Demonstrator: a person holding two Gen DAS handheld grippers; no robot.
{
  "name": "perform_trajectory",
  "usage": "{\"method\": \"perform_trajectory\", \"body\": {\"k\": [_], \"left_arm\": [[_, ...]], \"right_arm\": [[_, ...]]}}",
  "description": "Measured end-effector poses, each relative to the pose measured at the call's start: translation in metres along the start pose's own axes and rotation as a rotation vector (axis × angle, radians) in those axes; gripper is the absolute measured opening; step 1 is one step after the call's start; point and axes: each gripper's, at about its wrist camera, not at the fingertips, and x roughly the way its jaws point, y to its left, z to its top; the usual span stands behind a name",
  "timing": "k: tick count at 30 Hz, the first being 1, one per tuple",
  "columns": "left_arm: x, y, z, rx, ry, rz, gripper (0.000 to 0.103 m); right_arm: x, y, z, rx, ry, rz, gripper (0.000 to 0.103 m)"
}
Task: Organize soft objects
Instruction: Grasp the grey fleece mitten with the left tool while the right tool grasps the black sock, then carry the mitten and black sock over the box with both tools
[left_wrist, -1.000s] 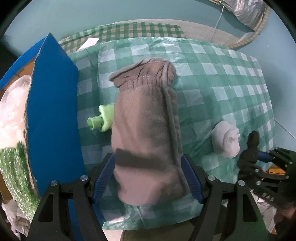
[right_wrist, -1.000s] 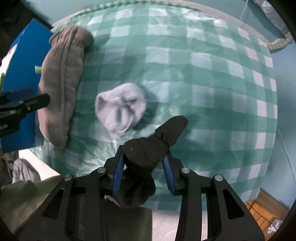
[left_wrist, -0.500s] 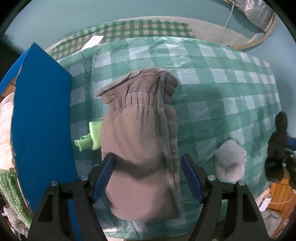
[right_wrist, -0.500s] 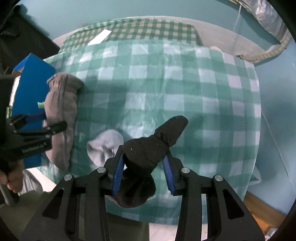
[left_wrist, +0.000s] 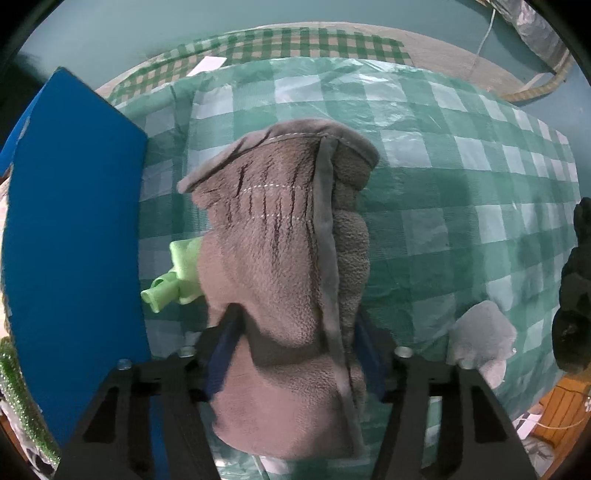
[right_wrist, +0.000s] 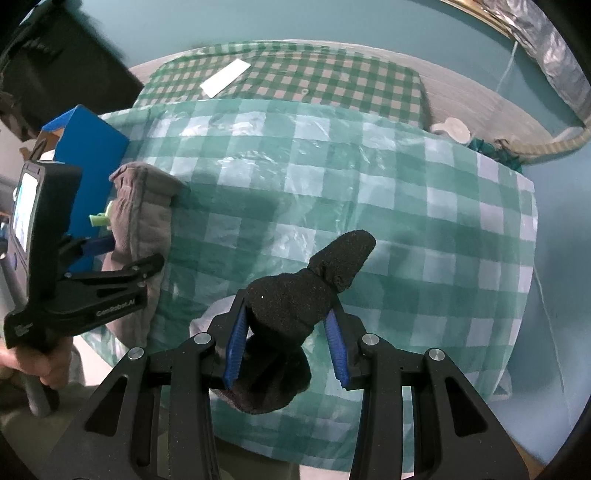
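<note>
A: Grey fleece mitten (left_wrist: 284, 295): position?
B: Clamped between the blue pads of the left gripper (left_wrist: 295, 354), cuff pointed away, body pinched in at the grip. It is held over the near left part of the green checked tablecloth (left_wrist: 443, 192), beside the blue box (left_wrist: 74, 240). A light green plastic piece (left_wrist: 173, 280) is seen between mitten and box.

A: Left gripper's pose?
B: Seen from the right wrist, it is held roughly level, aimed across the table; the person's hand is wrapped round the handle low at left.

A: Black sock (right_wrist: 295, 310)?
B: Gripped mid-length by the right gripper (right_wrist: 286, 332), toe end raised ahead of the fingers, over the near edge.

A: Anything else noted?
B: A pale grey sock ball (left_wrist: 480, 336) is lying on the cloth near the front edge, between the two grippers.
</note>
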Motion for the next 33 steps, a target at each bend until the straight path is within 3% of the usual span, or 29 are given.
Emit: {"method": "perform_trajectory", "body": {"k": [3, 6, 33], "left_arm": [[-0.005, 0.004, -0.007, -0.004, -0.016, -0.007, 0.029], [-0.012, 0.008, -0.013, 0.002, -0.031, -0.023, 0.024], [-0.111, 0.049, -0.042, 0.005, -0.2, -0.164, 0.024]], "right_arm": [[-0.001, 0.002, 0.004, -0.01, -0.004, 0.006, 0.039], [-0.003, 0.004, 0.006, -0.015, -0.011, 0.009, 0.039], [-0.048, 0.05, 0.005, -0.079, -0.055, 0.012, 0.039]]}}
